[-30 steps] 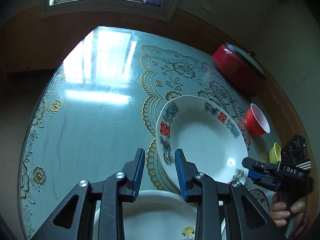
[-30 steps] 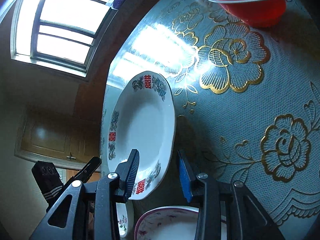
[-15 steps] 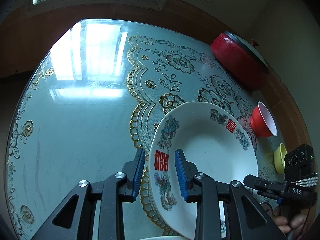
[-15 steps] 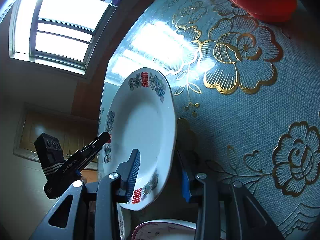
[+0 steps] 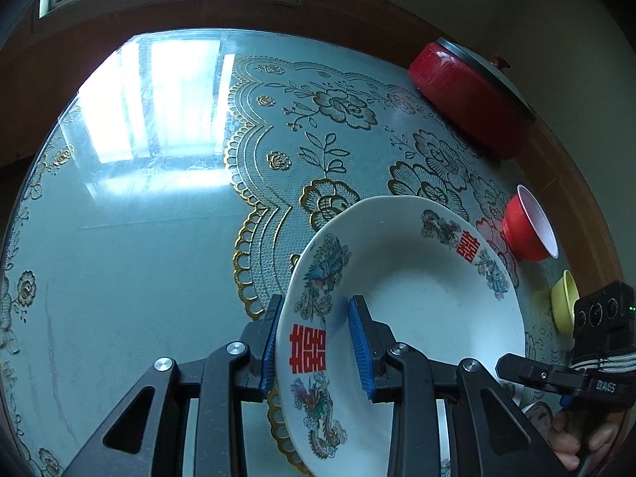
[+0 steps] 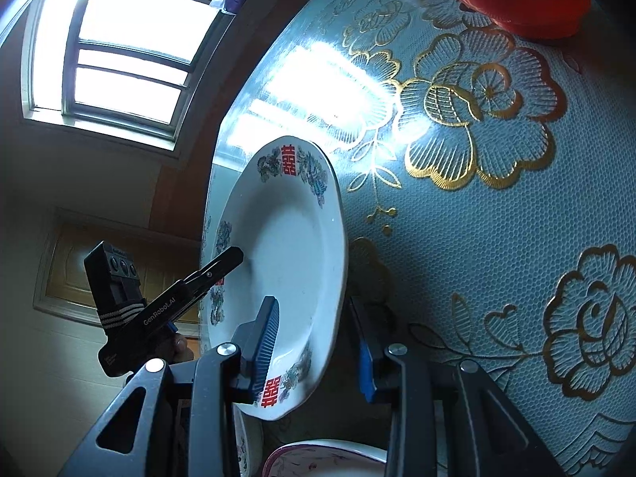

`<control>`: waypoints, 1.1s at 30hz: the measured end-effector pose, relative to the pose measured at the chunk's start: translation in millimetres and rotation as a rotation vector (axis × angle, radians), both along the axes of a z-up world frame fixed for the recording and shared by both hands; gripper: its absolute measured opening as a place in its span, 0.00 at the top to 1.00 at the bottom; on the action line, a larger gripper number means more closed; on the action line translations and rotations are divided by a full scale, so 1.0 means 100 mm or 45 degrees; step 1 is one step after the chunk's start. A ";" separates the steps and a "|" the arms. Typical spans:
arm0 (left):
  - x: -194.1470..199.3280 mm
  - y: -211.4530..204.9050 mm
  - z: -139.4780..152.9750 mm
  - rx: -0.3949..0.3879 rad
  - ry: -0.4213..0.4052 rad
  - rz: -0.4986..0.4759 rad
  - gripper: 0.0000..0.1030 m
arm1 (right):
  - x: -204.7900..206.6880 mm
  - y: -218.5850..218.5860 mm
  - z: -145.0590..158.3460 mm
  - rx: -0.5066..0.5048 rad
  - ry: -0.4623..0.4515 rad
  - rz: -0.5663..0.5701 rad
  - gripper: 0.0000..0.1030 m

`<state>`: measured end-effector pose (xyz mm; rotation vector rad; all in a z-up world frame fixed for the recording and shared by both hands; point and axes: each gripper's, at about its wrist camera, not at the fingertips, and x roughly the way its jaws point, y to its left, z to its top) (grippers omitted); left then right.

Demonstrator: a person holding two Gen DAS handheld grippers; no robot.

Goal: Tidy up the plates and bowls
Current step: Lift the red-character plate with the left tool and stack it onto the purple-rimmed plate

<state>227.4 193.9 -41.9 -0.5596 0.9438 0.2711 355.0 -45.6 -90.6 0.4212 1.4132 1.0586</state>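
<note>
Daylight from the window glares on a round glass-topped table [image 5: 131, 214] whose far left half lies bare, a gold-flowered cloth [image 5: 330, 151] covering the rest. Held tilted above it, the white plate [image 5: 417, 298] has its left rim between the pads of the left gripper [image 5: 317, 351], which straddles it; whether it pinches I cannot tell. The right gripper [image 6: 316, 351] straddles the opposite rim with a visible gap. Along the right edge sit a lidded red pot [image 5: 465, 95], a red bowl [image 5: 530, 224] and a yellow bowl [image 5: 564, 300], insides unseen.
</note>
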 end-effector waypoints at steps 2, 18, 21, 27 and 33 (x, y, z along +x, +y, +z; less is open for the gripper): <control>0.04 0.02 -0.01 -0.014 0.003 -0.001 0.67 | -0.02 -0.01 -0.01 0.009 0.015 -0.003 0.67; -0.05 -0.18 0.06 0.067 -0.033 -0.059 0.73 | -0.03 -0.18 0.10 -0.092 -0.164 -0.032 0.89; -0.08 -0.23 0.08 0.068 -0.037 -0.060 0.74 | 0.00 -0.29 0.12 -0.105 -0.151 -0.030 0.88; -0.13 -0.39 0.18 0.100 -0.053 -0.082 0.74 | -0.09 -0.40 0.20 -0.158 -0.221 -0.021 0.84; -0.19 -0.48 0.20 0.125 -0.061 -0.094 0.75 | -0.12 -0.46 0.28 -0.193 -0.293 -0.027 0.84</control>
